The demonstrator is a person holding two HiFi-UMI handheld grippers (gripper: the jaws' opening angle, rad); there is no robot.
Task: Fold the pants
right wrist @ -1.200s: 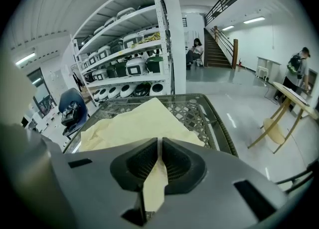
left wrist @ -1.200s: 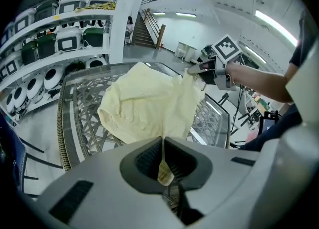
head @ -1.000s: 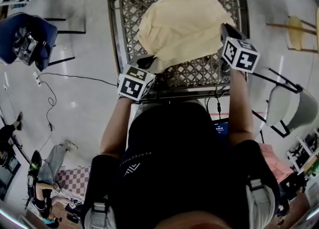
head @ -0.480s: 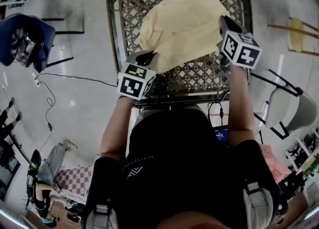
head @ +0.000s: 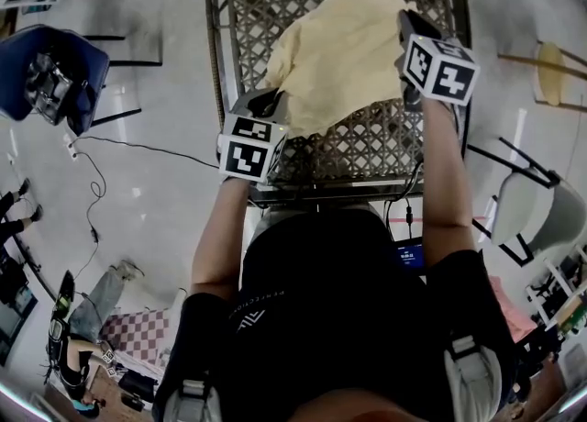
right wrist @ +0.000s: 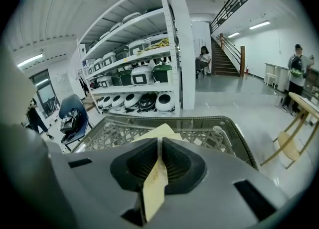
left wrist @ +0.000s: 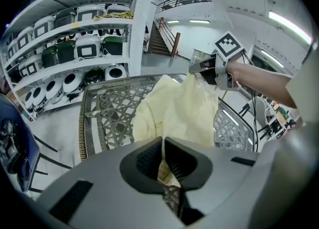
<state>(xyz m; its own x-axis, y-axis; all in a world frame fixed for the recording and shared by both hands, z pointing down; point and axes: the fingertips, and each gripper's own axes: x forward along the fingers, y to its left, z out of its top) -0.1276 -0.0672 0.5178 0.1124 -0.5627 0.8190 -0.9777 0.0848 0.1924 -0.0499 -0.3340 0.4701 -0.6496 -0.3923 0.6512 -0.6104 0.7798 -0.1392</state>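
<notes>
The pale yellow pants (head: 344, 49) lie across a metal lattice table (head: 240, 16). My left gripper (head: 273, 99) is shut on the pants' near left edge; in the left gripper view its jaws (left wrist: 162, 143) pinch a fold of the pants (left wrist: 177, 111). My right gripper (head: 402, 18) is shut on the near right edge, held above the table. A strip of cloth (right wrist: 153, 185) shows between the right gripper's (right wrist: 159, 146) closed jaws. The left gripper view also shows the right gripper (left wrist: 199, 68) holding the raised cloth. The cloth sags between both grippers.
A blue chair (head: 53, 70) with gear on it stands left of the table, and a cable (head: 92, 177) runs over the floor. A grey chair (head: 532, 200) and a wooden stool (head: 550, 49) stand to the right. Shelves of rice cookers (right wrist: 142, 81) rise beyond the table.
Both grippers have moved away from me over the table with the near edge of the pants, the right one farther. The cloth now covers less of the table's near part.
</notes>
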